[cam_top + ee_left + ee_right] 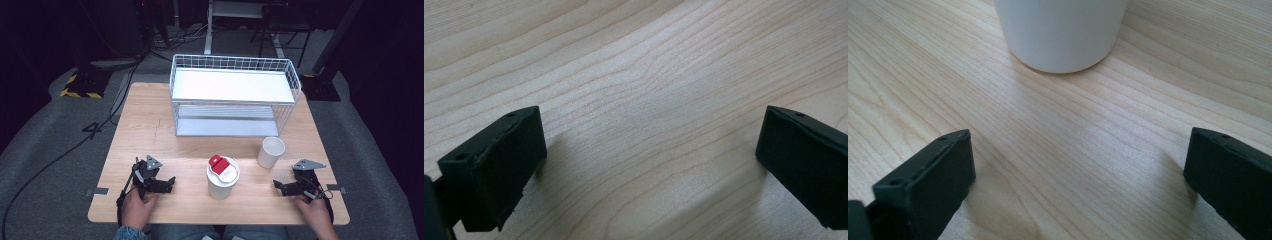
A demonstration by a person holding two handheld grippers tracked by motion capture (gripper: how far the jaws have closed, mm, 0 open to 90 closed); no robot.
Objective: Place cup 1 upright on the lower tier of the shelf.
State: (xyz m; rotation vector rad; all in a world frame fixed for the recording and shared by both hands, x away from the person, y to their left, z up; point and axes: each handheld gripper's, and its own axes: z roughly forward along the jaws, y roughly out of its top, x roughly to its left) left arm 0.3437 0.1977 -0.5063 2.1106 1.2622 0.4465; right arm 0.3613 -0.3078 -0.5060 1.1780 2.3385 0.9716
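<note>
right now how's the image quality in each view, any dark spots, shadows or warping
High view: the wooden table and wire rack are brightly lit, while the floor fades to black at the edges. Left gripper view: the wood grain bows in a curve, lens distortion, with a soft shadow beside one of the fingers. Right gripper view: the white cup is cut off at the top, slightly soft.

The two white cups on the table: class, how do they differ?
The lidded cup wears a white lid with a red tab; the open cup has none. The lidded cup stands upright at the middle, looking larger; the open cup tilts, farther right, nearer the wire rack. Both are white.
</note>
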